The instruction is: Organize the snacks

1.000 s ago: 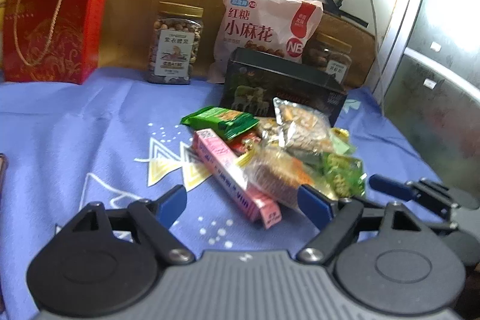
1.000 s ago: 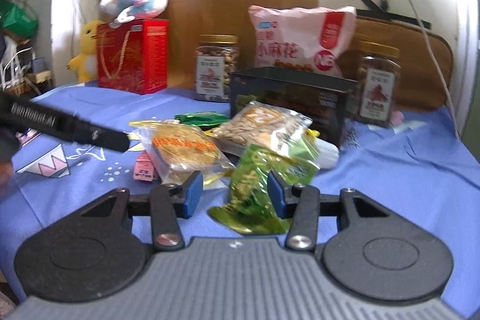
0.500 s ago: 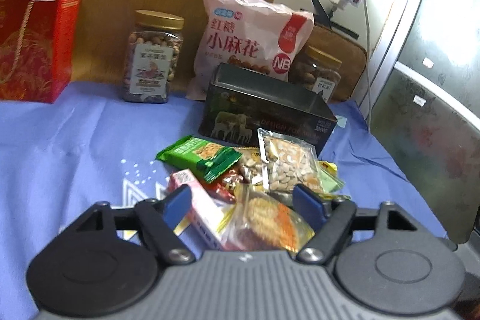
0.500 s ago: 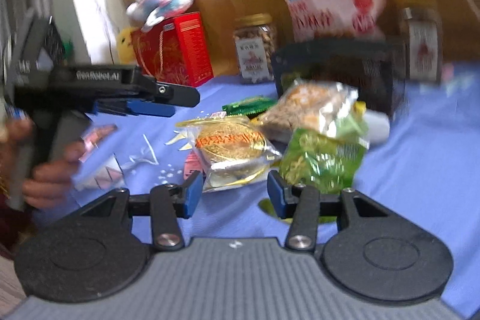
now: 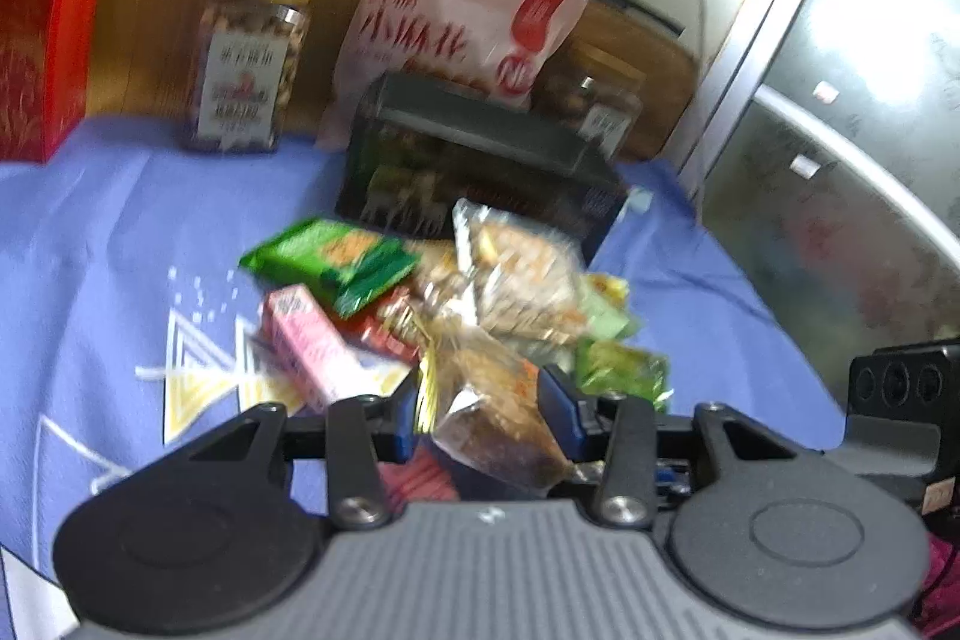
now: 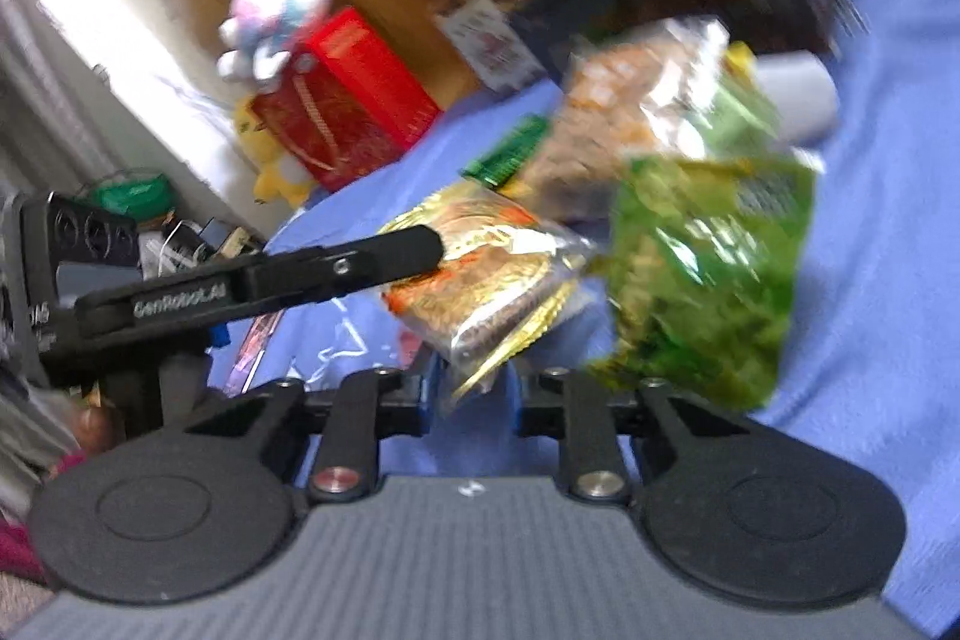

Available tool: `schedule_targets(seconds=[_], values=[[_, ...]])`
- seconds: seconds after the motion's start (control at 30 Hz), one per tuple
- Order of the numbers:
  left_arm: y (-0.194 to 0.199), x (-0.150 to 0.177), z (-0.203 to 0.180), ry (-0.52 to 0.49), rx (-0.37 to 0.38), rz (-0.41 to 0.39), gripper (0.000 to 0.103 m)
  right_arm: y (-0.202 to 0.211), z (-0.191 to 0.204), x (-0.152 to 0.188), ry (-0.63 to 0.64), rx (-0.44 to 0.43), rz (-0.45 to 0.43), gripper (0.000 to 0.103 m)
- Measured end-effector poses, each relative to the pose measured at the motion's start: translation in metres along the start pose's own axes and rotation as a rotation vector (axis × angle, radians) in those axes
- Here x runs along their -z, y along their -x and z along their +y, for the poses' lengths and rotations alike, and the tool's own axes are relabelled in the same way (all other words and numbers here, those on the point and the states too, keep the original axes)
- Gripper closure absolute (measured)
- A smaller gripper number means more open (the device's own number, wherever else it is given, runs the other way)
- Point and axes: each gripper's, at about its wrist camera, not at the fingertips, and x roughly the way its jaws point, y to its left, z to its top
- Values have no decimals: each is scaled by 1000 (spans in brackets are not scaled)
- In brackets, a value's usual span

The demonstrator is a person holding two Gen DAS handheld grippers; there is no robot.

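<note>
A pile of small snack packets lies on the blue cloth (image 5: 108, 244) in front of a dark tin box (image 5: 480, 172). My left gripper (image 5: 489, 415) is shut on a clear-and-gold cake packet (image 5: 492, 400) at the near edge of the pile. That packet shows in the right wrist view (image 6: 486, 274), with the left gripper's finger (image 6: 360, 268) on it. My right gripper (image 6: 471, 391) has its jaws narrowed around the packet's gold corner; the blur hides whether they pinch it. A green packet (image 6: 708, 256) lies just right of it.
A pink box (image 5: 306, 346), a green wafer packet (image 5: 336, 262) and a nut packet (image 5: 516, 274) lie in the pile. Behind stand two nut jars (image 5: 252, 64), a pink snack bag (image 5: 462, 10) and a red gift bag (image 5: 42, 34). A metal cabinet (image 5: 840, 160) is at right.
My left gripper moved forward into the pile and closed on the cake packet. My right gripper swung and tilted left, came up to the same packet, and its jaws narrowed.
</note>
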Motion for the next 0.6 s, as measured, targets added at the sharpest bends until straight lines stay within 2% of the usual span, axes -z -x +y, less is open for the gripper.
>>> schedule_targets(seconds=[0.13, 0.27, 0.37, 0.6], values=[[8, -22, -13, -40, 19, -77, 63, 14, 11, -18, 59, -3, -66, 80], [-5, -56, -27, -79, 25, -133, 63, 20, 12, -49, 140, 49, -148, 80], [-31, -84, -35, -97, 30, -162, 63, 17, 3, -75, 195, 121, -201, 80], [-107, -129, -33, -73, 5, -169, 62, -4, -46, -123, 230, 277, -220, 81]])
